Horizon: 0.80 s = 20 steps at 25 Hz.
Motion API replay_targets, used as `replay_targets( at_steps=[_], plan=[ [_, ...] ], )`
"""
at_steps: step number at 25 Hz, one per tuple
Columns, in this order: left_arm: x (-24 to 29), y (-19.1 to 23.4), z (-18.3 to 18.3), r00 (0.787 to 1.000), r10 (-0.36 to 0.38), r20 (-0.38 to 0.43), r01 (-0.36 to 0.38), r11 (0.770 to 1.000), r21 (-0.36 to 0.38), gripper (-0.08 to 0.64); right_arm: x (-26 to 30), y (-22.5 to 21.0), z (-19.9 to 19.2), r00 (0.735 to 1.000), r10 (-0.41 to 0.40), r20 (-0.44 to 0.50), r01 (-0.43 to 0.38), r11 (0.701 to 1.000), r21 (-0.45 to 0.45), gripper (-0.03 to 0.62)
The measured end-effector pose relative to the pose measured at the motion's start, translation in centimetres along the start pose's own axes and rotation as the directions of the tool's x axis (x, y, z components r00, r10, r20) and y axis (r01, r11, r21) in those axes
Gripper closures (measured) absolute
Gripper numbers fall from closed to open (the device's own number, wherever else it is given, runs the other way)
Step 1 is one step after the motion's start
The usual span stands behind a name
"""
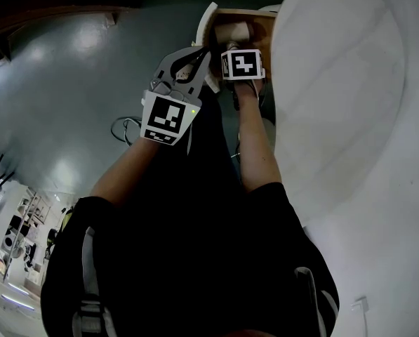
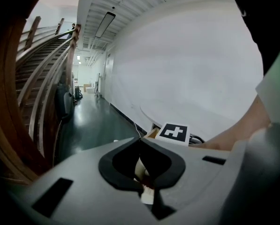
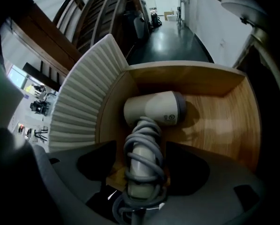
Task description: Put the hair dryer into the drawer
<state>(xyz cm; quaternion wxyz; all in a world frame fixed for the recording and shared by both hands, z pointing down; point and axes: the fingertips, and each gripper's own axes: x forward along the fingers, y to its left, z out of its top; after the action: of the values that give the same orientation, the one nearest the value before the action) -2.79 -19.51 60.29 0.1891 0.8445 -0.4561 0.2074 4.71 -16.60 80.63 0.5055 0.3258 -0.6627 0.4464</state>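
Between the jaws of my right gripper (image 3: 140, 165): the handle of the hair dryer (image 3: 154, 109), with its grey cord (image 3: 142, 144) wound round it.
Right gripper state: my jaws are spread wide and stand off the handle on both sides, so I am clamping nothing. The gripper points steeply down.
Hair dryer: it lies in the drawer (image 3: 215, 121) on the wooden bottom. Its pale barrel sits crosswise just ahead of my right jaws, with the grey-capped end turned to their right.
Drawer front (image 3: 81, 102): white and ribbed, standing to the left of my right gripper.
Left gripper (image 2: 140, 144): my jaws are closed with their tips meeting. They pinch a pale-and-brown edge that I take for the drawer front.
Just beyond my left gripper: the marker cube (image 2: 173, 132) of my right gripper, with my forearm behind it.
To the right of both grippers: a white tabletop (image 1: 349, 104), close beside the drawer.
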Motion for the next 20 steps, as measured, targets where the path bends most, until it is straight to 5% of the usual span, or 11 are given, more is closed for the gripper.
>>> replay_targets(
  at_steps=[9, 15, 20],
  plan=[
    [-3.1, -0.9, 2.1, 0.999, 0.008, 0.047, -0.009, 1.0, 0.026, 0.551, -7.0, 1.6, 0.3, 0.972, -0.155, 0.178, 0.182, 0.972, -0.147, 0.268],
    [-6.2, -2.0, 4.2, 0.994, 0.015, 0.105, -0.022, 0.998, 0.058, 0.551, -14.0, 3.7, 1.4, 0.892, -0.226, 0.391, 0.318, 0.929, -0.19, 0.518],
    [-8.2, -2.7, 5.8, 0.988, 0.036, 0.148, -0.045, 0.997, 0.058, 0.551, -19.5, 4.9, 1.0, 0.828, -0.25, 0.502, 0.385, 0.904, -0.184, 0.568]
  ],
)
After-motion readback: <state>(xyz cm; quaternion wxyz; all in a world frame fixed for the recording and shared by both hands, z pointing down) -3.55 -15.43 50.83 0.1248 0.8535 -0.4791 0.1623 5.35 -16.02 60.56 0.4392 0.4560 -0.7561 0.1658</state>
